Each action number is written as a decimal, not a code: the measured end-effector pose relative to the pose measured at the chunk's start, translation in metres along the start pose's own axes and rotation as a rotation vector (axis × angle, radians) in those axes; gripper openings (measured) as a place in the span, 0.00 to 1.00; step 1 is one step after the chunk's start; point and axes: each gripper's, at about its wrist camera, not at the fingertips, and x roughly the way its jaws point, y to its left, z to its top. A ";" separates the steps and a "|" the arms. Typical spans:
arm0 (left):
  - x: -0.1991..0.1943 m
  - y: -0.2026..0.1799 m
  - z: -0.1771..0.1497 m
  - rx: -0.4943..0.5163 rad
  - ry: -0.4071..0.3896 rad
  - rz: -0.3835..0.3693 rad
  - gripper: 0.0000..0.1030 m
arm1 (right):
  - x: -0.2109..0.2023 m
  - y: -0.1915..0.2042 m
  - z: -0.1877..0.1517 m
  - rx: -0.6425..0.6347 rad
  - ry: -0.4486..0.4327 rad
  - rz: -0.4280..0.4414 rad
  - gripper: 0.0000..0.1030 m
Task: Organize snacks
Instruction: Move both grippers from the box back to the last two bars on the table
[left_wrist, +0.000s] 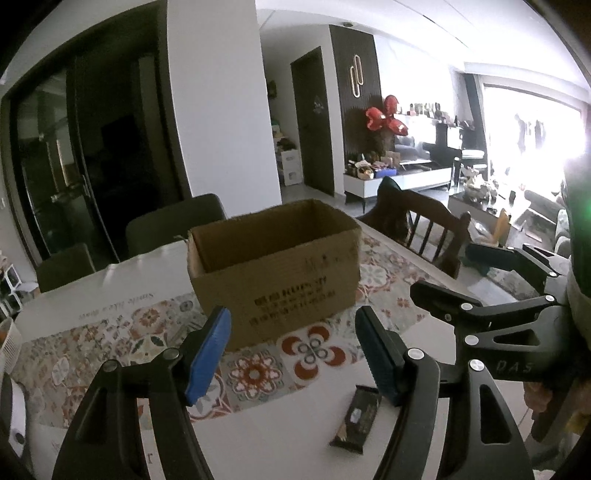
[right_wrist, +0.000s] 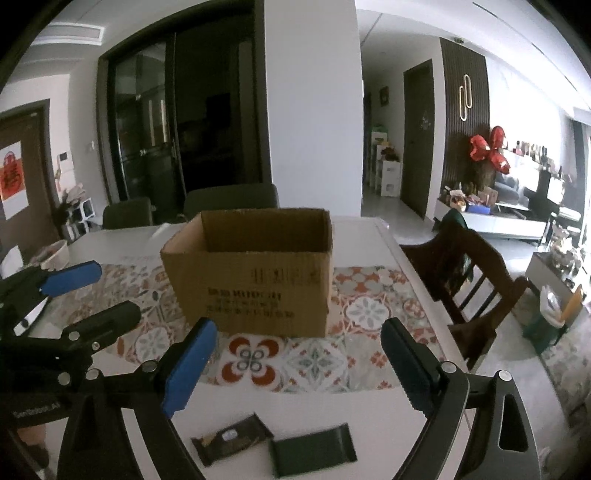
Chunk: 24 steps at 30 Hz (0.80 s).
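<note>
A white pillar is standing behind the table, with dark glass doors to its left. Dark upholstered chairs are sitting at the far edge and a wooden chair is standing at the right side. A patterned floral runner is lying across the white top. Strong daylight is pouring through a large window on the right, washing out that side. Red balloons are hanging against a dark slatted wall panel, above a low white cabinet.
</note>
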 end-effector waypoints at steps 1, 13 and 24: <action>0.000 -0.001 -0.004 0.004 0.002 -0.001 0.67 | -0.001 -0.001 -0.005 -0.001 0.005 0.000 0.89; 0.007 -0.020 -0.041 0.044 0.063 -0.068 0.67 | -0.002 -0.002 -0.046 -0.015 0.079 -0.019 0.89; 0.022 -0.036 -0.072 0.090 0.122 -0.106 0.67 | 0.007 -0.003 -0.085 -0.020 0.165 -0.034 0.88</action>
